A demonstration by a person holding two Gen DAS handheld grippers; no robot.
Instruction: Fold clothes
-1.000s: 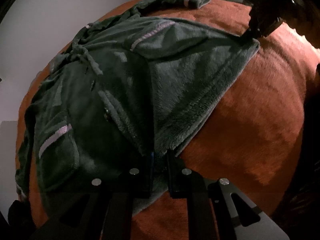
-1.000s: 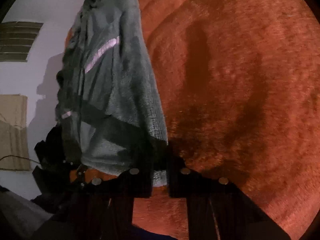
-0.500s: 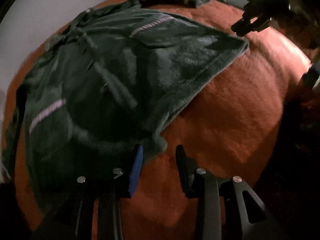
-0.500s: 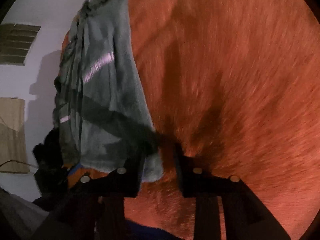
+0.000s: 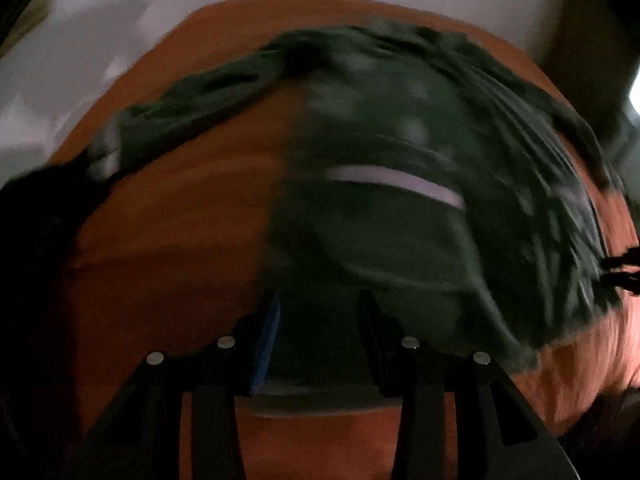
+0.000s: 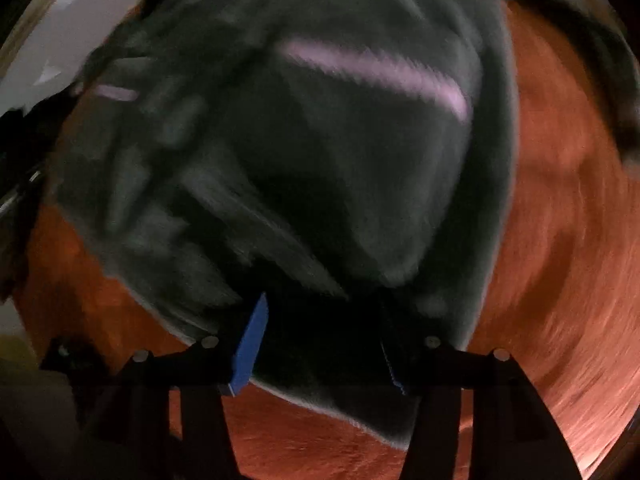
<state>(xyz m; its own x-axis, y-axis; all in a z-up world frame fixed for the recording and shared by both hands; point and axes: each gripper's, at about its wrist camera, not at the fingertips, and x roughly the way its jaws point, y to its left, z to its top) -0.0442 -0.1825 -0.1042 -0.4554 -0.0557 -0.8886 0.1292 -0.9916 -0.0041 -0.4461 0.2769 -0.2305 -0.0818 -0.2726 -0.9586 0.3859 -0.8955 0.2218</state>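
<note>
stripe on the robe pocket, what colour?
Pale pink-lilac stripe on the dark grey-green robe; clearest in the right wrist view.

An orange-brown plush blanket [image 5: 172, 240] fills most of the left wrist view, its surface faintly ridged, and shows again along the right side and bottom of the right wrist view. A pale wall [image 5: 100, 40] crosses the top and upper left of the left wrist view, blurred. At that view's far right edge sits a bright light spot [image 5: 635, 98].
</note>
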